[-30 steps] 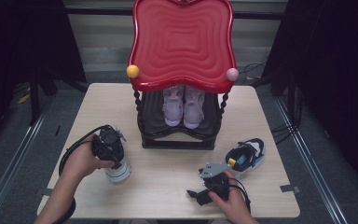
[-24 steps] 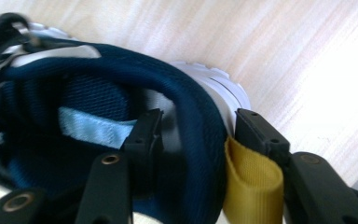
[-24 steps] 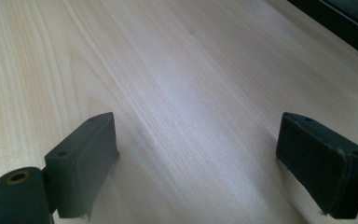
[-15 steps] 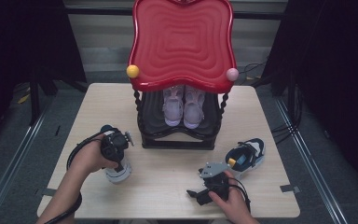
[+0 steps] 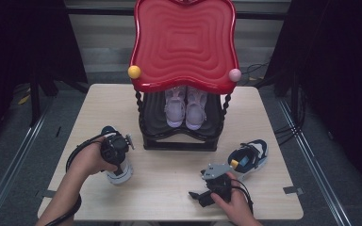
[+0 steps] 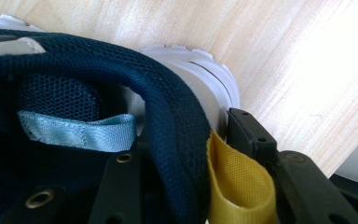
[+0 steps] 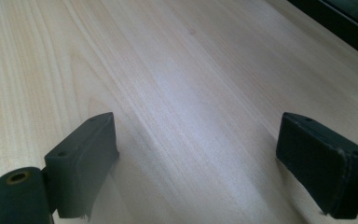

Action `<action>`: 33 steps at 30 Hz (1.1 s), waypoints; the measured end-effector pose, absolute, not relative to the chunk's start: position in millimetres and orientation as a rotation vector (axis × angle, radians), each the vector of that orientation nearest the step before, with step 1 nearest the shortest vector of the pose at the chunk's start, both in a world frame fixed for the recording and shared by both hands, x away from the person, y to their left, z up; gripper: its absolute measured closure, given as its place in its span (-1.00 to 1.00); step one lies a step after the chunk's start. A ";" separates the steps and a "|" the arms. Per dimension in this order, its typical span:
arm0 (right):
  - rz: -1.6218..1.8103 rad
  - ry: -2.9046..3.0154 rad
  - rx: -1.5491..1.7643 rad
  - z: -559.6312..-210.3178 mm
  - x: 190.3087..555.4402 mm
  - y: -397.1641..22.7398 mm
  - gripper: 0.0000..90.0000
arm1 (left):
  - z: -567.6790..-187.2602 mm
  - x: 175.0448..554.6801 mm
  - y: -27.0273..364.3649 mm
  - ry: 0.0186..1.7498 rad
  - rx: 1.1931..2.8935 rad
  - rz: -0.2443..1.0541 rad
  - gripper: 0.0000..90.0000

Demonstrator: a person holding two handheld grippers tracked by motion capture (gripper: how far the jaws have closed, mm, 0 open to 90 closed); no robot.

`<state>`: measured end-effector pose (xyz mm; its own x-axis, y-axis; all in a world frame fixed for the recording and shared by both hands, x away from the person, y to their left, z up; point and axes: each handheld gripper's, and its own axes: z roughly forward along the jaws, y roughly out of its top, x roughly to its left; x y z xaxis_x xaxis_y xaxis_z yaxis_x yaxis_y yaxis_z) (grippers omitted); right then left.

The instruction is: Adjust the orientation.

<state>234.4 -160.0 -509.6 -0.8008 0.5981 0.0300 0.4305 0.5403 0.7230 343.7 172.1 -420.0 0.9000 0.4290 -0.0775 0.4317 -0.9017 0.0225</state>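
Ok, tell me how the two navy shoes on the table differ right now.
The left shoe sits under the left gripper, whose jaws have just been closing across its heel collar; the right shoe lies free, apart from the open right gripper. The left shoe is mostly hidden, the right shoe in plain sight. Both are navy with white soles and a yellow tab.

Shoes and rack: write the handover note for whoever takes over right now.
Left gripper: jaws have just been closing, one inside the collar, one outside the heel of the navy shoe beside its yellow tab; shoe on the table, left of the rack.
Right gripper: open, nothing between the jaws, low over bare table.
Done: pink pair sits on the rack's lower shelf.
Left: probably rack this navy shoe, then its mate lying right of the rack.
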 end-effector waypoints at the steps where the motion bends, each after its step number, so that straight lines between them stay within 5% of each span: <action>1: 1.109 2.557 0.868 -509.6 234.4 -160.0 -0.74 | -420.4 342.9 171.4 0.697 3.016 -0.104 0.34; 10: 1.109 2.557 0.867 -509.6 234.4 -160.0 -0.74 | -420.7 340.8 171.2 0.669 3.022 -0.125 0.58; 33: 1.111 2.555 0.862 -509.6 234.7 -160.1 -0.74 | -392.4 329.4 157.0 0.631 3.002 -0.040 0.67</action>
